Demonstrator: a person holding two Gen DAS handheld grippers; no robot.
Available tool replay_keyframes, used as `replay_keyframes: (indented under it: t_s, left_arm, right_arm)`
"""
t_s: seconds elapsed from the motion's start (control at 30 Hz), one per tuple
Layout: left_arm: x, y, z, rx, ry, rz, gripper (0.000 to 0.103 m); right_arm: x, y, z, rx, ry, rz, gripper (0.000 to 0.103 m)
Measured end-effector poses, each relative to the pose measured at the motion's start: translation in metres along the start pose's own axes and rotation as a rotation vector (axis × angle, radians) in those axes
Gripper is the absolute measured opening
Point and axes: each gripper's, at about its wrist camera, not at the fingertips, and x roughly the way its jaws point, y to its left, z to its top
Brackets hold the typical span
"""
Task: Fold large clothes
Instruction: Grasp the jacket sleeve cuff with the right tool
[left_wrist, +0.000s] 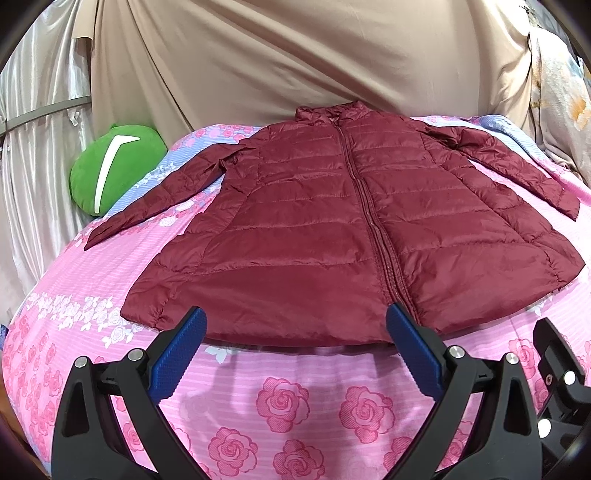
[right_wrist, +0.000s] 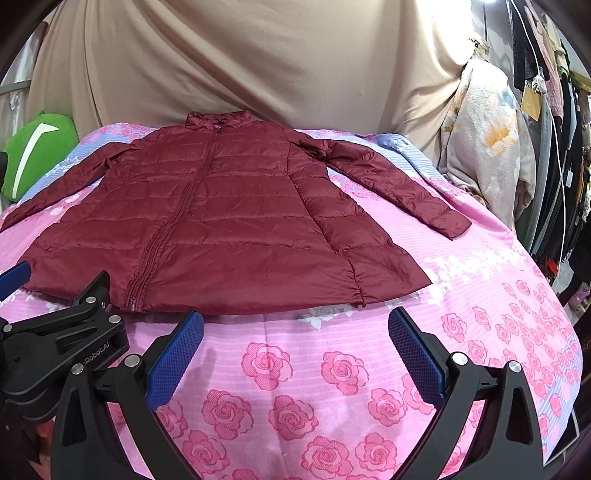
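Jacket (left_wrist: 332, 229) lay flat, zipped, sleeves out, mid-frame on the bed (left_wrist: 295, 398). Left tool (left_wrist: 295, 325) & right tool (right_wrist: 295, 326) both spread wide, empty, near the hem.

A dark red quilted puffer jacket (left_wrist: 332, 229) lies spread flat and face up on a bed covered by a pink sheet printed with roses (left_wrist: 288, 402), its front zipper (left_wrist: 369, 206) closed from the hem up to the short stand-up collar (left_wrist: 332, 112) at the far end. Both sleeves are stretched out and angled down away from the shoulders, the left sleeve (left_wrist: 155, 201) reaching toward one edge of the bed and the right sleeve (right_wrist: 399, 188) toward the other. The hem (right_wrist: 240, 306) lies nearest the cameras, slightly gathered at its corners, and the shiny fabric shows horizontal quilting seams and light wrinkles.
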Motion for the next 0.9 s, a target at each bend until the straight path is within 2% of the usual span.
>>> replay_keyframes:
  t_s: [0.23, 0.37, 0.43, 0.53, 0.67, 0.9]
  left_arm:
    - [-0.002, 0.006, 0.000, -0.030, 0.002, -0.008, 0.096]
    - [-0.005, 0.019, 0.015, -0.051, 0.046, -0.118, 0.096]
    - [-0.006, 0.027, 0.031, -0.039, 0.044, -0.174, 0.096]
    - [-0.001, 0.033, 0.054, -0.005, 0.025, -0.202, 0.096]
    - [0.015, 0.035, 0.080, 0.016, 0.018, -0.221, 0.096]
    - [0.044, 0.043, 0.117, -0.027, -0.035, -0.236, 0.096]
  right_arm:
    - [0.002, -0.014, 0.001, -0.003, 0.011, 0.013, 0.098]
    - [0.005, -0.060, 0.021, 0.027, -0.008, -0.022, 0.098]
    - [0.016, -0.099, 0.043, 0.056, -0.003, -0.055, 0.098]
    - [0.051, -0.154, 0.081, 0.099, 0.033, -0.064, 0.098]
    - [0.099, -0.205, 0.107, 0.153, 0.107, -0.082, 0.098]
    - [0.179, -0.279, 0.108, 0.334, 0.234, -0.084, 0.098]
